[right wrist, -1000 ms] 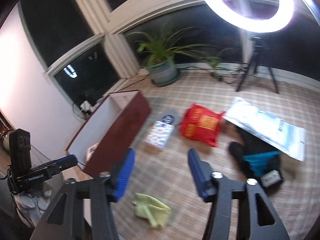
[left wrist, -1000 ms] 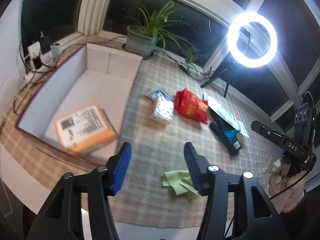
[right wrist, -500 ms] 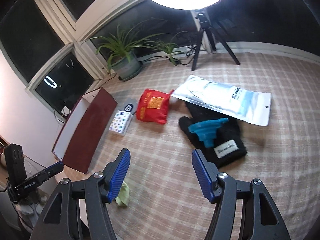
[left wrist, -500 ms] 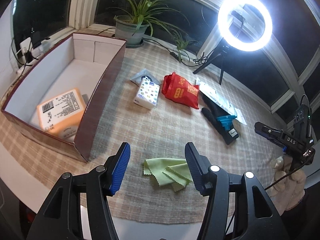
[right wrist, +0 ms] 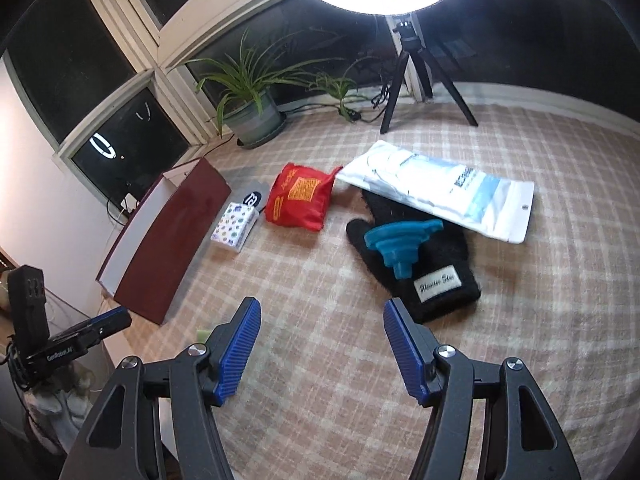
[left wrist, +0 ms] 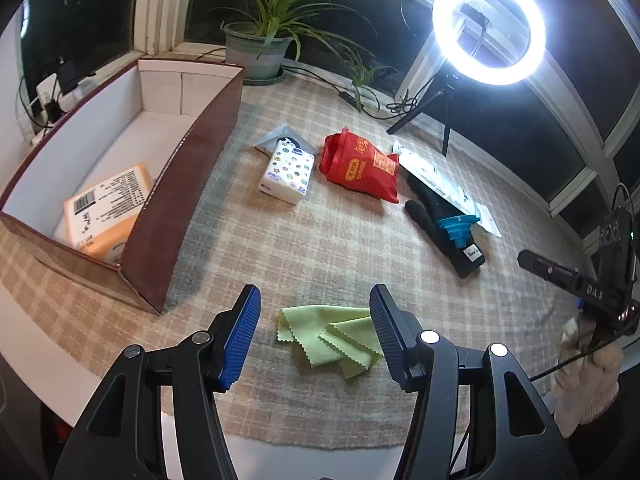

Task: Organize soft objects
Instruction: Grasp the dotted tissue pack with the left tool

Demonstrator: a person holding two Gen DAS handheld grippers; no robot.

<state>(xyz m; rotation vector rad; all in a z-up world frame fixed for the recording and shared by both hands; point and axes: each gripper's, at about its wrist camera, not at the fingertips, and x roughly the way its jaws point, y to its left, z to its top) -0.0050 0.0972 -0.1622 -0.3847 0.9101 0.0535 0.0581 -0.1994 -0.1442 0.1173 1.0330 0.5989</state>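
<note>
My left gripper [left wrist: 314,320] is open and empty, hovering just above a crumpled green cloth [left wrist: 332,338] on the plaid mat. My right gripper [right wrist: 320,334] is open and empty above bare mat, short of a black glove [right wrist: 424,264] with a blue funnel [right wrist: 396,244] lying on it. A red pouch [left wrist: 360,166] [right wrist: 300,198], a patterned tissue pack [left wrist: 286,172] [right wrist: 234,228] and a white plastic bag [right wrist: 440,196] lie further back. A brown box [left wrist: 172,200] [right wrist: 168,240] at the left holds an orange packet [left wrist: 106,210].
A potted plant [left wrist: 256,50] and a ring light on a tripod [left wrist: 488,24] stand at the back by the windows. A grey pouch [left wrist: 280,138] lies behind the tissue pack. The other hand-held gripper shows at the right edge of the left wrist view [left wrist: 580,284].
The left gripper swung right from over the box to above the green cloth. The right gripper moved right, toward the black glove, leaving the cloth at its lower left.
</note>
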